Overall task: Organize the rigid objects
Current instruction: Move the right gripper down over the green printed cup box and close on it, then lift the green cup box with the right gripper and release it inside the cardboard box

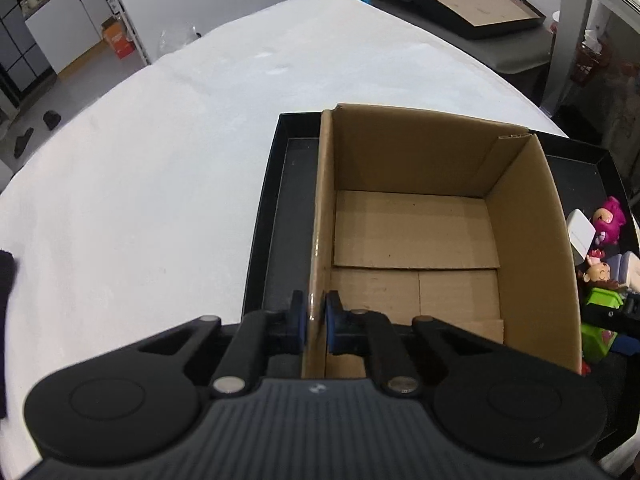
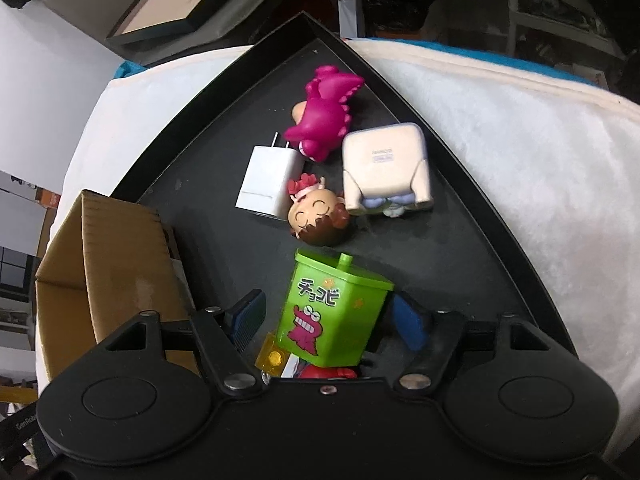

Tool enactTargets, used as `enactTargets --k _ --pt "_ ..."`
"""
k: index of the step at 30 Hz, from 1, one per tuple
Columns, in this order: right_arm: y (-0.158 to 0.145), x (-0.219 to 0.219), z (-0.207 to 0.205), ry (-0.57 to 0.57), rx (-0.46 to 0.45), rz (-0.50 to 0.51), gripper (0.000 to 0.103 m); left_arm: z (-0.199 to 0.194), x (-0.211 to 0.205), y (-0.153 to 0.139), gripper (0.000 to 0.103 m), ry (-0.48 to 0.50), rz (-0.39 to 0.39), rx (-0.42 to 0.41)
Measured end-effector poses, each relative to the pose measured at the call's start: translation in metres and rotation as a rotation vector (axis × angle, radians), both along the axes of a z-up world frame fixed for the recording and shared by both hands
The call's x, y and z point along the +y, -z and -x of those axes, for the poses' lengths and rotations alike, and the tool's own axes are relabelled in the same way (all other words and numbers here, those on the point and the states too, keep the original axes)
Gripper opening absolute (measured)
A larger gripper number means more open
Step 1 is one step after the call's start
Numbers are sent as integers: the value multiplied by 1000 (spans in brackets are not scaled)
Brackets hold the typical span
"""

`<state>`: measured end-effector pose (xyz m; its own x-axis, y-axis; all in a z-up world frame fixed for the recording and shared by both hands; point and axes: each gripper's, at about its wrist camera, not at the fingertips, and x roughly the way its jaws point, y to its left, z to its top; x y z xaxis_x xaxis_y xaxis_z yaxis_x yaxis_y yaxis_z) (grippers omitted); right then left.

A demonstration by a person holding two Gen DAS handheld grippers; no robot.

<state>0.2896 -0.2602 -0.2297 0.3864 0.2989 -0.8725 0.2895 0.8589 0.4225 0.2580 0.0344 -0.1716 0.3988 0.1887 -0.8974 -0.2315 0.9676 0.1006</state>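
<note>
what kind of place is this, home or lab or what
Probably a workroom or storage space rather than a tidy home. A white padded table serves as the work surface, white cabinets line the back wall, and cluttered shelving stands behind the black tray.

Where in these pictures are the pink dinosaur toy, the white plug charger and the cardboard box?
pink dinosaur toy (image 2: 326, 114), right wrist view, on its back.
white plug charger (image 2: 269, 182), right wrist view, on its broad top face.
cardboard box (image 1: 416, 228), left wrist view, on its bare inside floor.
</note>
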Motion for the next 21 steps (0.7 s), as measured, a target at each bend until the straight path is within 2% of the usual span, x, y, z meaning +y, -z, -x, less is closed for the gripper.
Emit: enactTargets --k 1,11,14,21 --pt "1 1 0 -1 0 1 53 0 0 0 9 1 1 -2" --pt "-15 1 11 2 -81 45 52 2 0 -4 8 -7 14 -14" --pt "-22 2 14 5 -112 19 52 4 2 -4 8 -22 23 -11" --pt "-45 8 22 -2 -239 -2 51 8 5 -4 8 -20 41 -13"
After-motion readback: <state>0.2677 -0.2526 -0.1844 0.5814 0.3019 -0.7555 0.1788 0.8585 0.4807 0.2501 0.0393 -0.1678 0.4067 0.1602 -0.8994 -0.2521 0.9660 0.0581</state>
